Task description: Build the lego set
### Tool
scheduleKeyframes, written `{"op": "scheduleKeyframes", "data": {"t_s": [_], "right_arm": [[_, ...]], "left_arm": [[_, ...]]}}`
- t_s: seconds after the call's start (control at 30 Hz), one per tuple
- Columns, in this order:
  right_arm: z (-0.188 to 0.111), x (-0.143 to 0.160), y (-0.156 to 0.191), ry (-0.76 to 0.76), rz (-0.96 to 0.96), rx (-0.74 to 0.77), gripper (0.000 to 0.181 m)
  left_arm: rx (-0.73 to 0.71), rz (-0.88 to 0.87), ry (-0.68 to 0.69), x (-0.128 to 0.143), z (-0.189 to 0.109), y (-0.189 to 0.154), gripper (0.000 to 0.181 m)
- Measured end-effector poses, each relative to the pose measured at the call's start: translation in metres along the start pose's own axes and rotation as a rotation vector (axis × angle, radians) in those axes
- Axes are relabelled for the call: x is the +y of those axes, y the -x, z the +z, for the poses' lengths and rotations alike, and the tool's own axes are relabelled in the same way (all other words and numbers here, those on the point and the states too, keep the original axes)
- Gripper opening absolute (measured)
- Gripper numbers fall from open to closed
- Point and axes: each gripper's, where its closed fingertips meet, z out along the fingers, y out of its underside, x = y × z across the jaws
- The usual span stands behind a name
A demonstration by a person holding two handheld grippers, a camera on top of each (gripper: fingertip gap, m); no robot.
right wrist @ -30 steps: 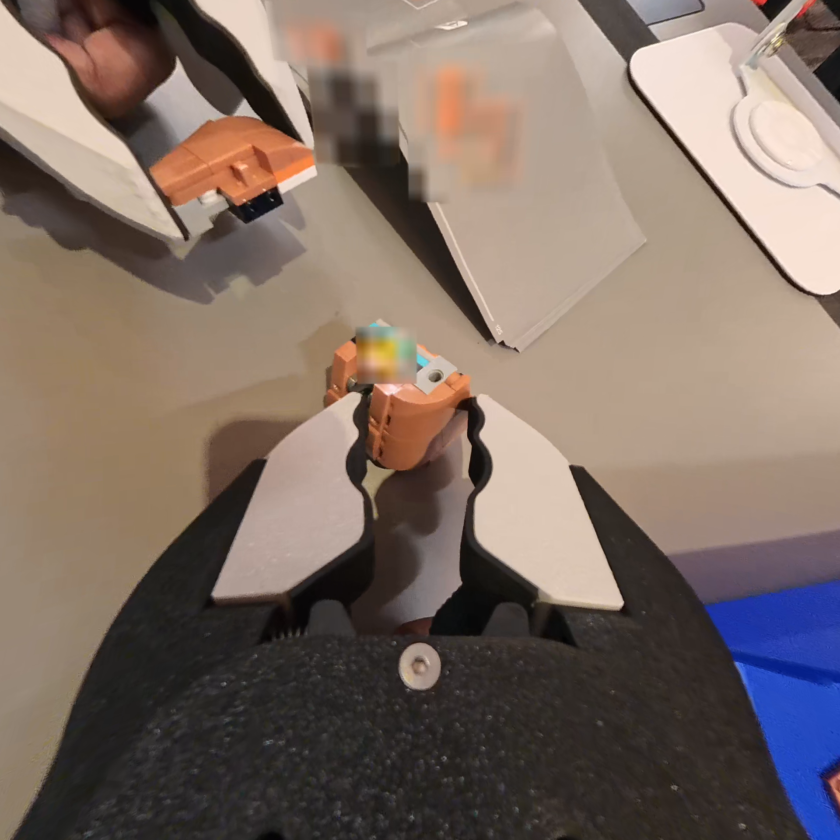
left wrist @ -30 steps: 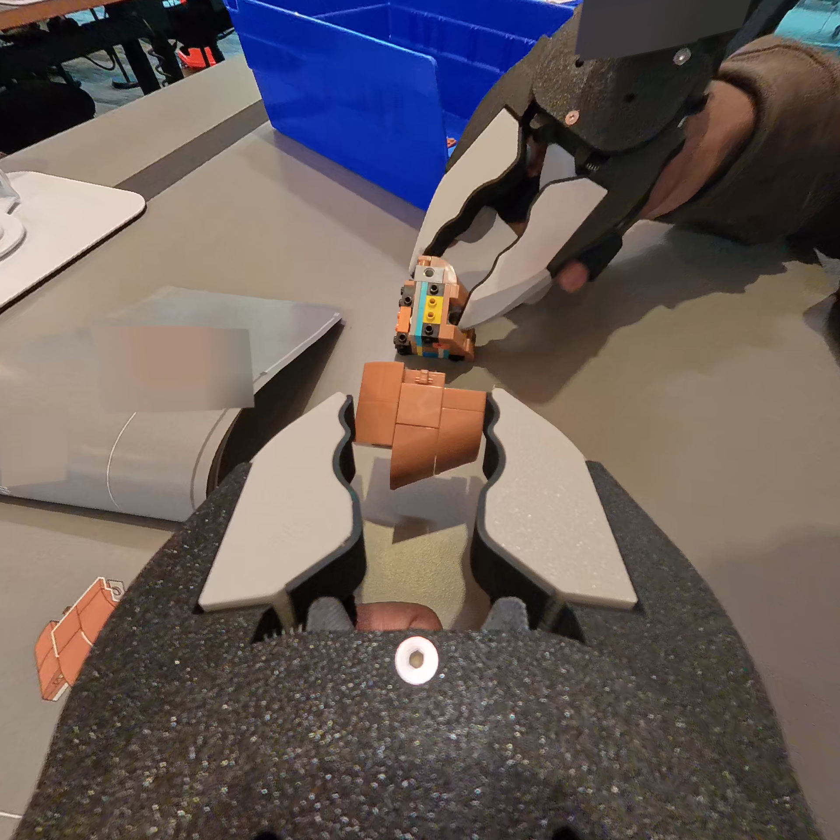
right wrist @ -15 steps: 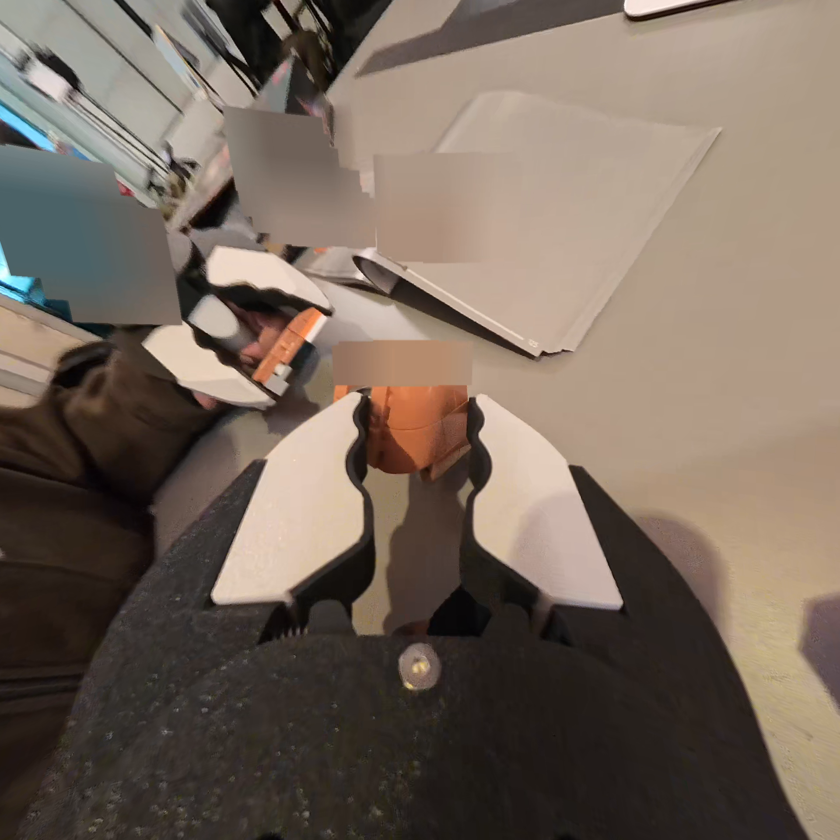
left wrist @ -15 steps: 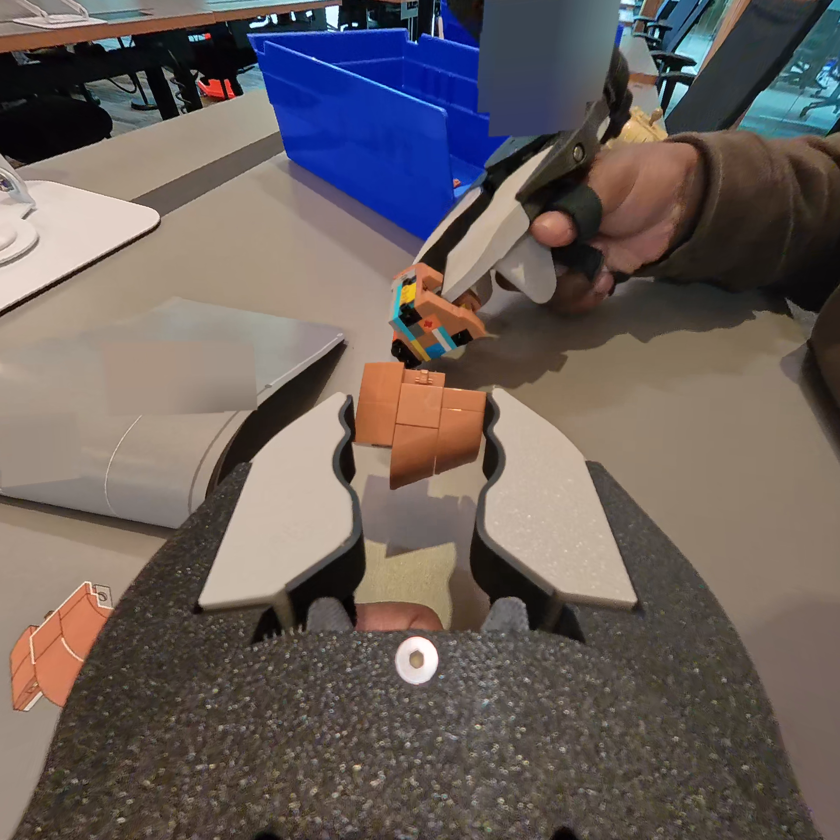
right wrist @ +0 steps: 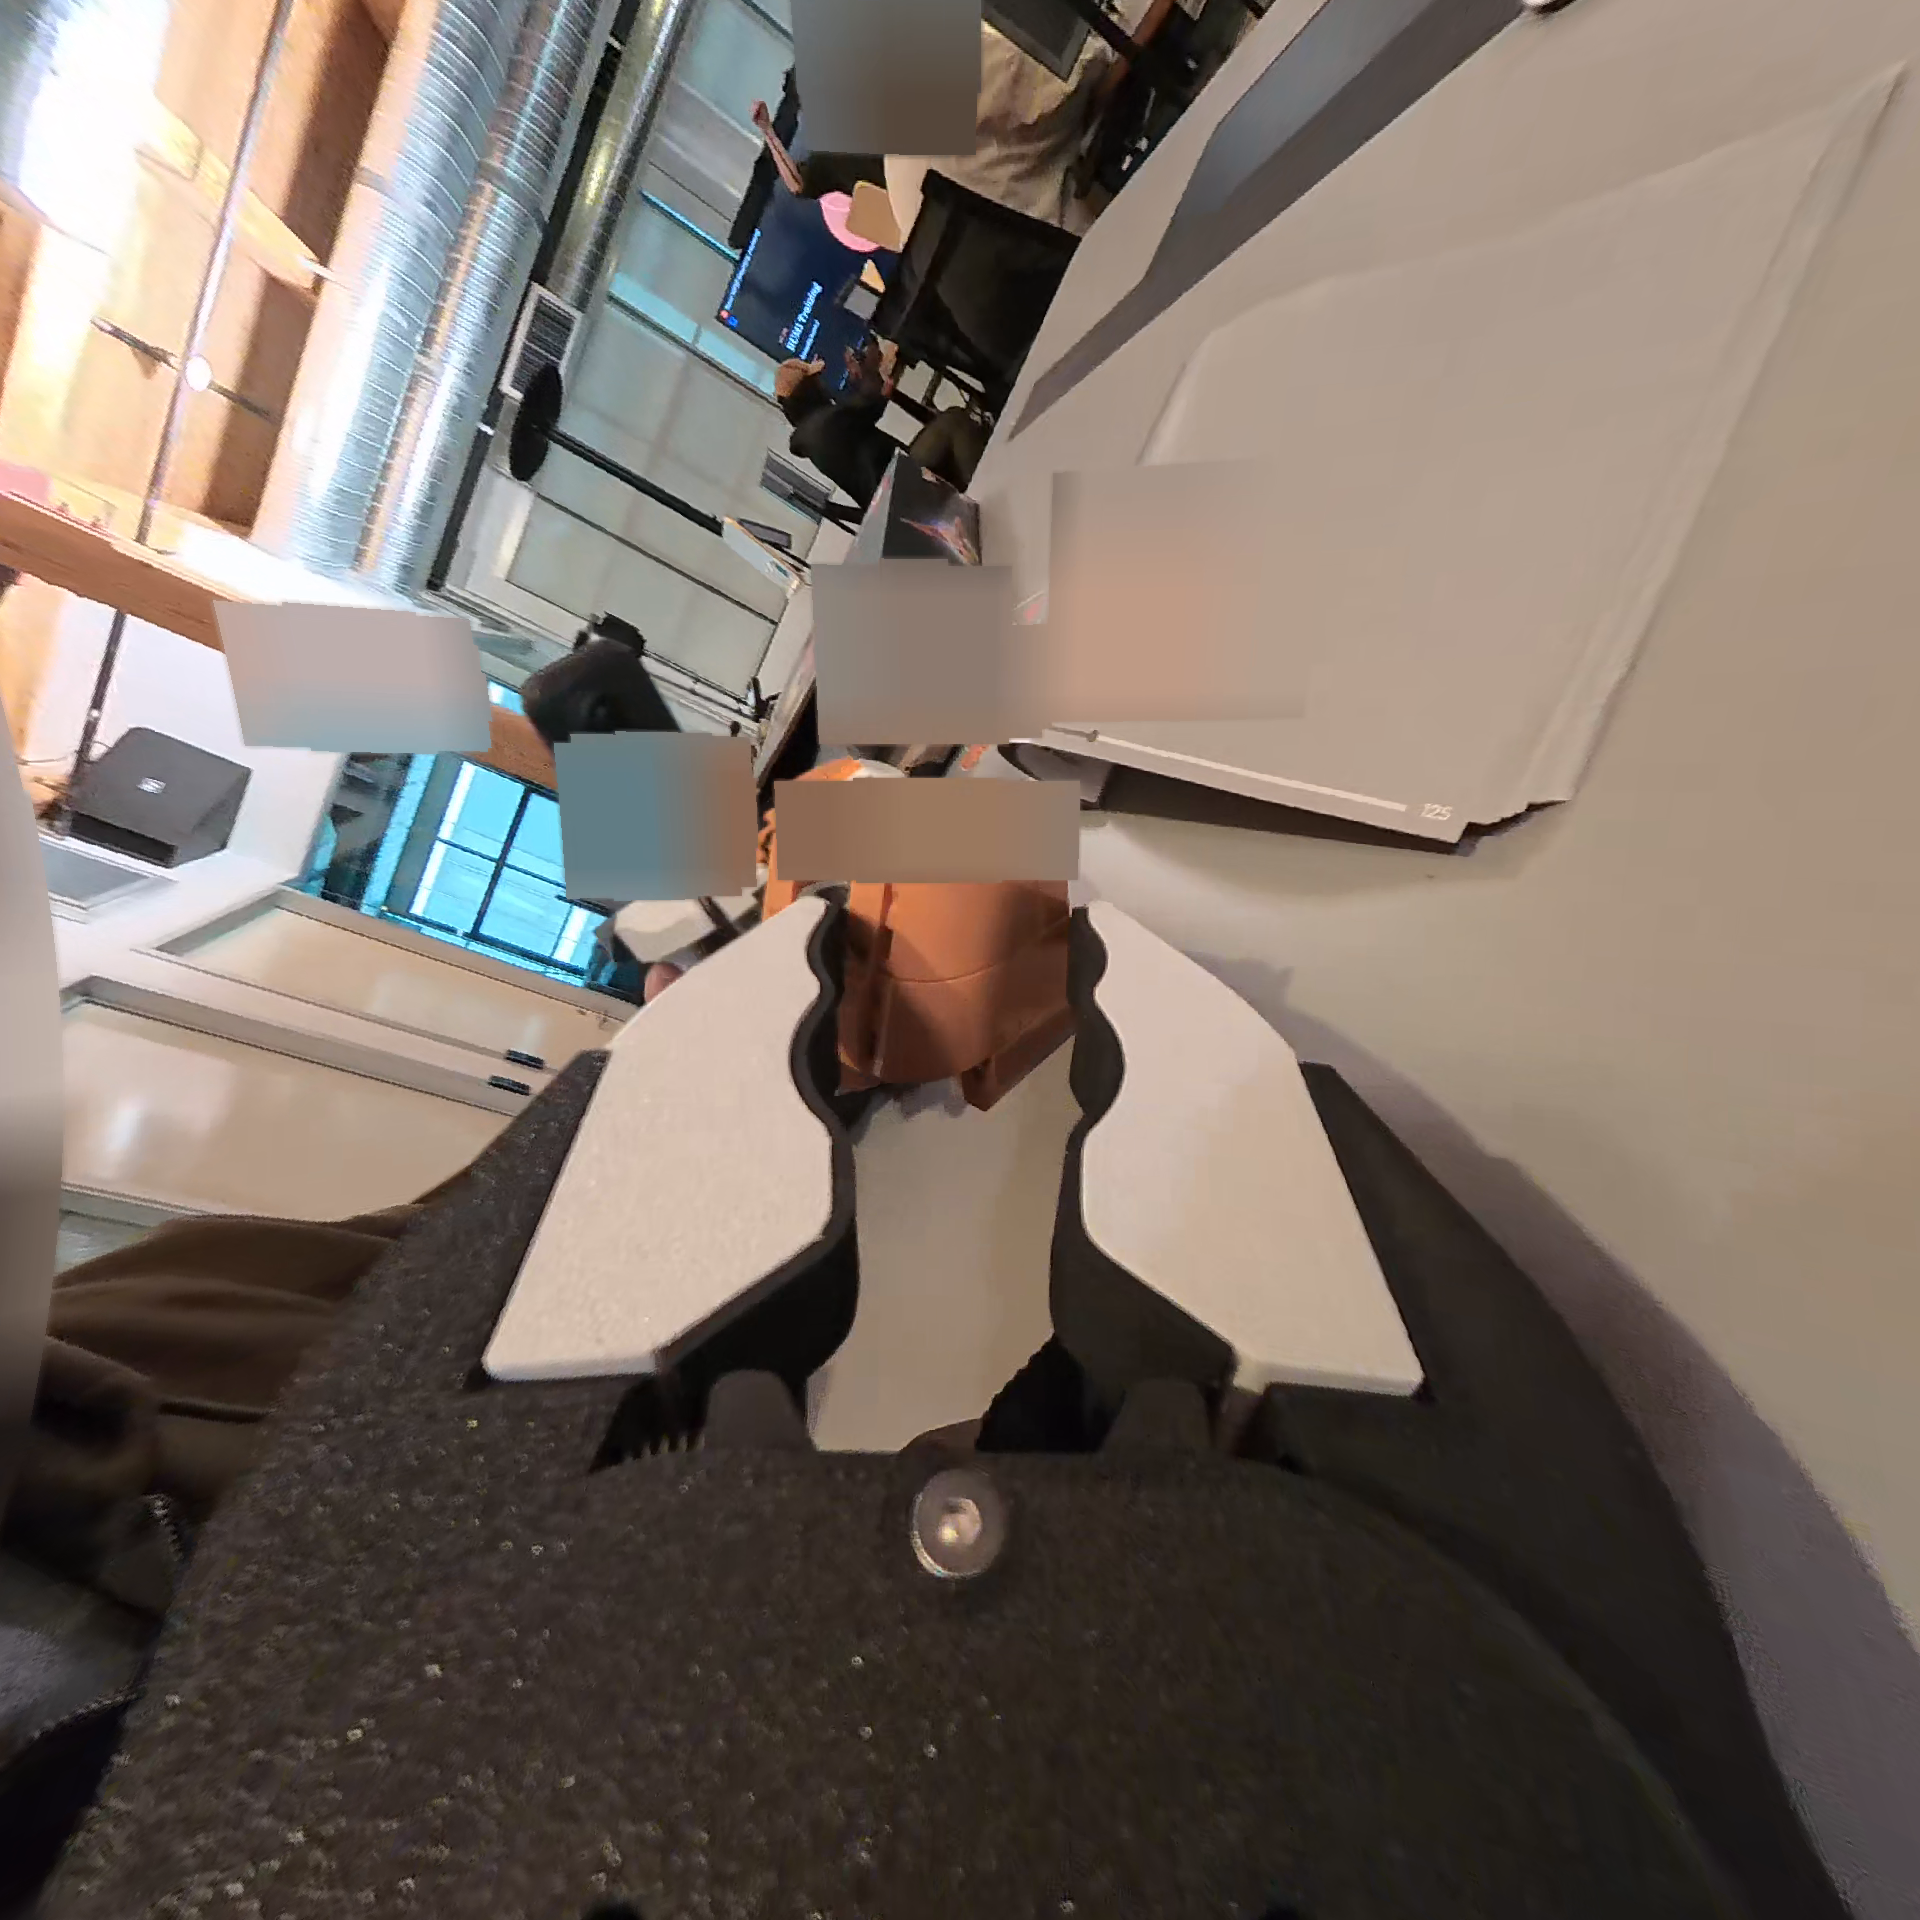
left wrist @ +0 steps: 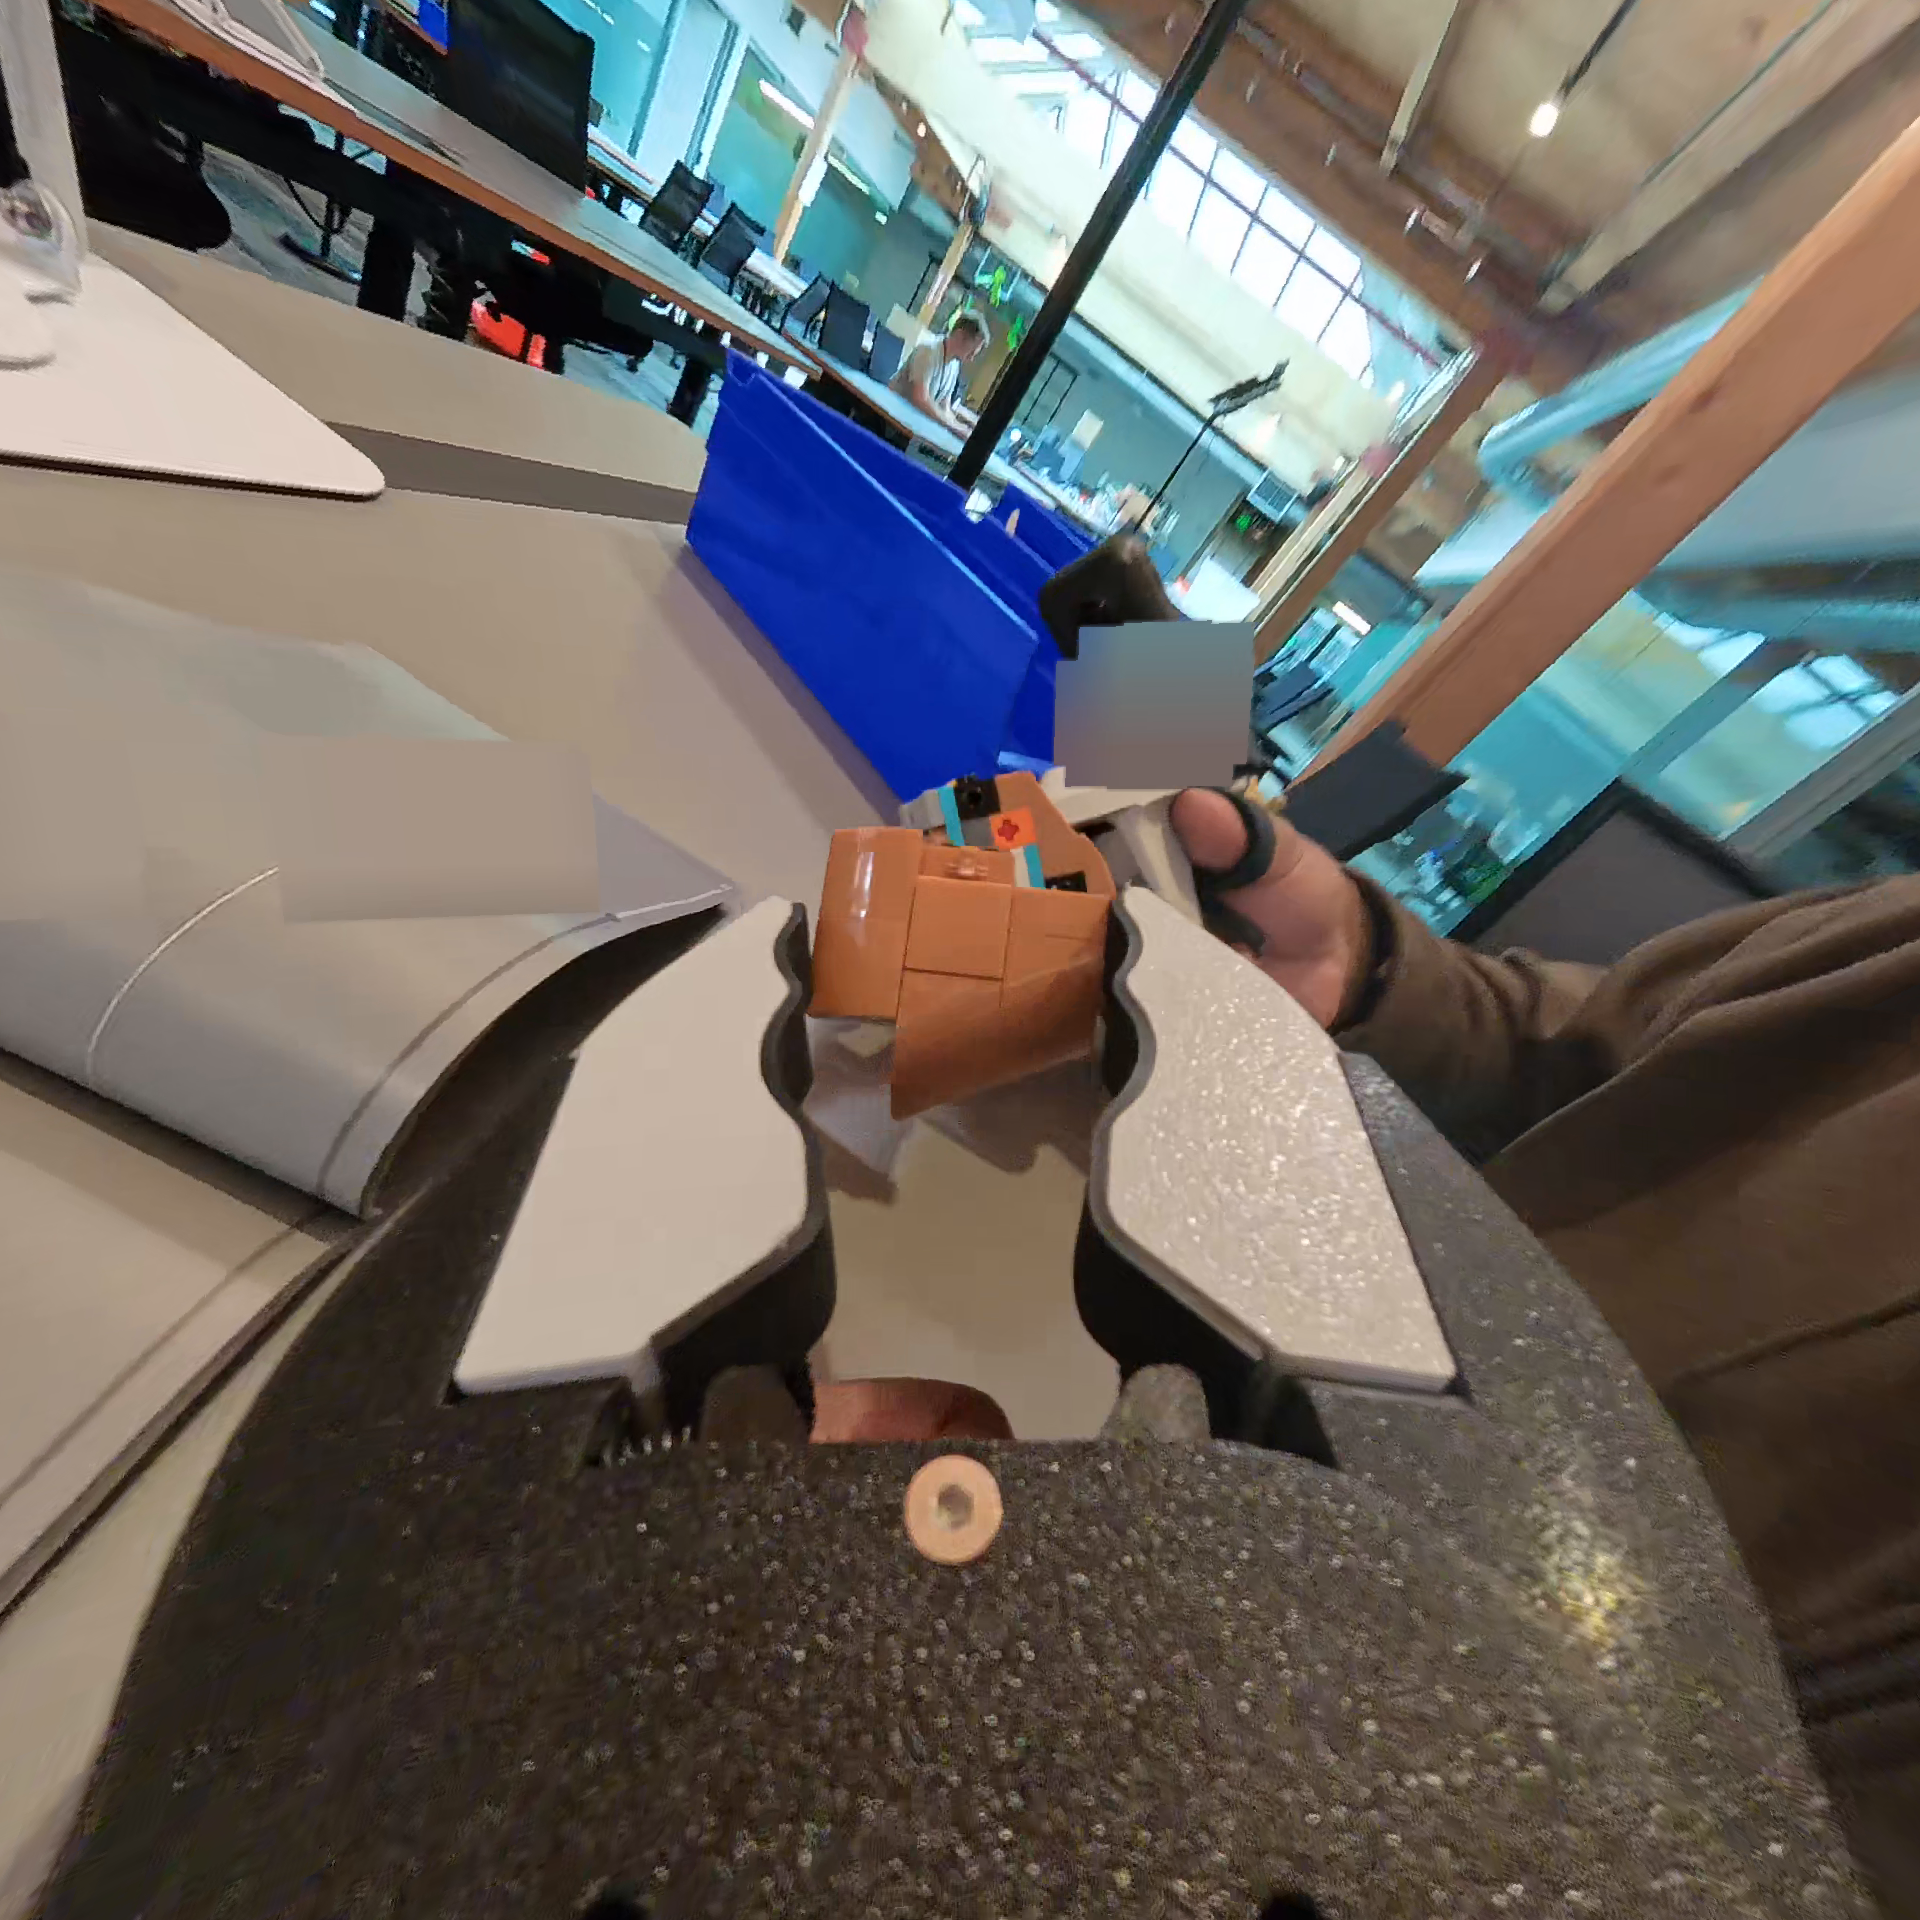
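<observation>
Brown brick shell [left wrist: 956,987] clamped in left tool [left wrist: 951,971], striped brick body [left wrist: 997,831] clamped in right tool [right wrist: 951,966], join hidden

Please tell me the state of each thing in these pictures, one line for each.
left gripper: shut on the brown shell piece.
brown shell piece: held off the table.
right gripper: shut on the striped body.
striped body: held just behind the shell piece.
booklet: lying open on the table.
blue bin: standing on the table.

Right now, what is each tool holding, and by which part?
Left tool: brown brick panel, clamped by its two side edges. Right tool: striped brick body, gripped across its rounded brown sides.
</observation>
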Motion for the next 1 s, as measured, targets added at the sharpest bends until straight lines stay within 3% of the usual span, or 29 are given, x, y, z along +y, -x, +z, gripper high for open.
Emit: {"op": "scheduleKeyframes", "data": {"t_s": [0.37,0.67,1.0], "right_arm": [[0.003,-0.006,0.012,-0.064,0.005,-0.065,0.042],[0.006,-0.008,0.021,-0.118,-0.105,-0.057,0.042],[0.007,-0.006,0.031,-0.143,-0.105,-0.113,0.041]], "left_arm": [[0.122,-0.182,-0.126,-0.014,-0.004,-0.008,0.054],[0.353,-0.501,-0.328,-0.035,-0.015,-0.015,0.054],[0.428,-0.53,-0.379,-0.037,-0.016,-0.023,0.054]]}}
